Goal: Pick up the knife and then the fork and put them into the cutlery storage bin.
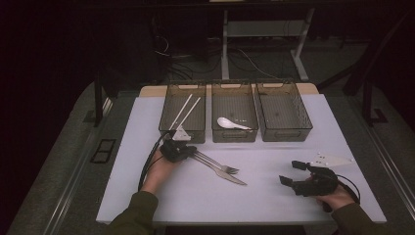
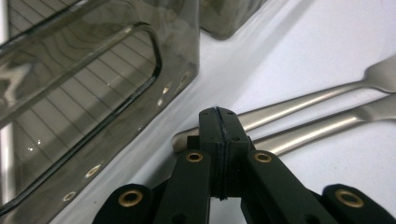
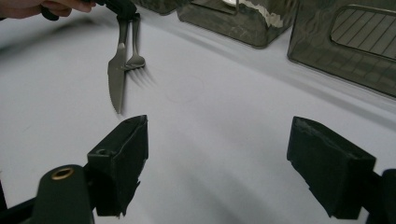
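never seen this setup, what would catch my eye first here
Most striking are the three smoky see-through bins in a row at the table's far edge: two white chopsticks in the left one, a white spoon in the middle one. In front, a steel fork and knife lie side by side, their handles by the shut left gripper. The right gripper hovers open.

A white table fills the middle of the frame. Three clear bins stand in a row along its upper edge, and a knife and fork lie at center.
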The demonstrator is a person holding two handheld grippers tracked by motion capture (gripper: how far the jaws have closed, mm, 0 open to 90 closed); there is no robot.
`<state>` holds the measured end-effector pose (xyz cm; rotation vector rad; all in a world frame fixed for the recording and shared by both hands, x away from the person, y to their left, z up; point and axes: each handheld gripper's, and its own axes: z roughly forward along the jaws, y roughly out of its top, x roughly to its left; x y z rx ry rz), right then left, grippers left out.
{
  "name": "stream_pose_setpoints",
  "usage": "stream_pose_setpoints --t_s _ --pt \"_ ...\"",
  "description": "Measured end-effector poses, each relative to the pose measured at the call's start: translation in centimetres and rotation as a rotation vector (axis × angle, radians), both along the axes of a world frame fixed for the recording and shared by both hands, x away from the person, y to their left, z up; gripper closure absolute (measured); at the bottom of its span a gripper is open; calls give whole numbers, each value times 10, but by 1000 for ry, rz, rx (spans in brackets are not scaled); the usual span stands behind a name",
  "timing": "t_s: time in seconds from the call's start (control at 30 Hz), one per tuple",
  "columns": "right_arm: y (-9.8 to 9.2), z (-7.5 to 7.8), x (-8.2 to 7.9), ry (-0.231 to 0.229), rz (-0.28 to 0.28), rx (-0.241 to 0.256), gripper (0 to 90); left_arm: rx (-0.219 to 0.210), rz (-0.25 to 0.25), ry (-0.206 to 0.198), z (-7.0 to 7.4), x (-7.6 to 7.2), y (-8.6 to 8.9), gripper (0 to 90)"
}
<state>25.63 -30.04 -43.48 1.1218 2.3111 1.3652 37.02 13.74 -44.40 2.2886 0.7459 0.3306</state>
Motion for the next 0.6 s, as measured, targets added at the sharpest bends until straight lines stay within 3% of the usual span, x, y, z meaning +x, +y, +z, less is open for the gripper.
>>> stream_pose_setpoints --t_s 0.27,0.6 --pt "0 0 0 2 0 0 205 32 -30 7 0 -5 -1 890" --pt "0 0 -1 2 2 0 205 3 -111 53 1 -18 3 890"
